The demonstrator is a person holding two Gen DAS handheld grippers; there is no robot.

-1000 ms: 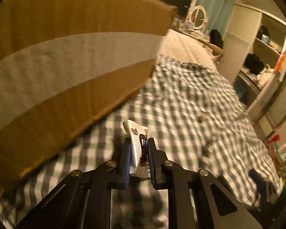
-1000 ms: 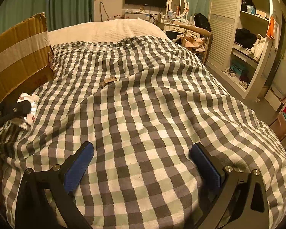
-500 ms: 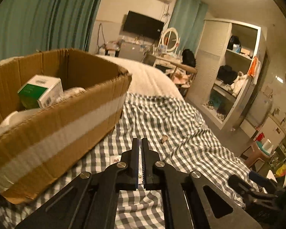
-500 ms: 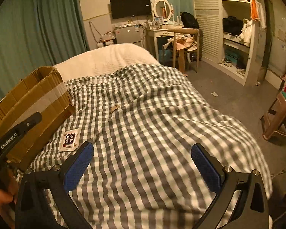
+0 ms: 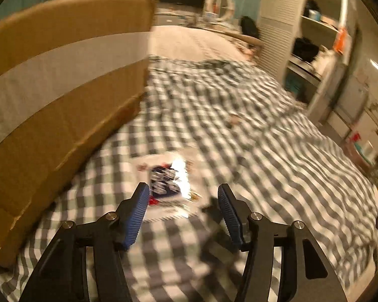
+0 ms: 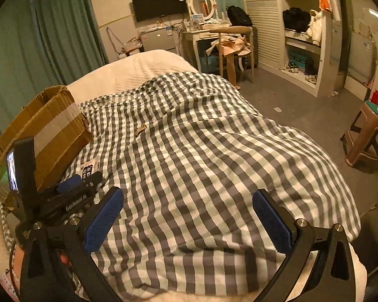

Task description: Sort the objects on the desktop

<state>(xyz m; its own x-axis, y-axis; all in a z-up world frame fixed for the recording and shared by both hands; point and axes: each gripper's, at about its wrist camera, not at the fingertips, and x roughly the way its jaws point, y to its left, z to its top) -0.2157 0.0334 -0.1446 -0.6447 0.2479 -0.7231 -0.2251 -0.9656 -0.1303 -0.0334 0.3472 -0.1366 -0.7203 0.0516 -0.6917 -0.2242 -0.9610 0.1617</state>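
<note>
A flat white snack packet (image 5: 168,183) with dark print lies on the checked bedspread (image 5: 239,151), beside the front wall of an open cardboard box (image 5: 63,75). My left gripper (image 5: 184,201) hangs open low over the near end of the packet, nothing between its pads. In the right wrist view the packet (image 6: 89,172) lies just past the left gripper (image 6: 80,183), at the foot of the box (image 6: 50,136). My right gripper (image 6: 187,201) stands wide open over bare bedspread (image 6: 214,151), holding nothing.
A small brown scrap (image 6: 141,129) lies mid-bed, also seen from the left wrist as a scrap (image 5: 235,118). The bed drops off to the floor on the right, where a brown stool (image 6: 365,136) stands. A wooden chair (image 6: 234,40) and shelving stand behind.
A second ago my left gripper was shut on the packet. Half a second ago it was raised and shut, the packet lying on the bed. Now it is open and low over the packet.
</note>
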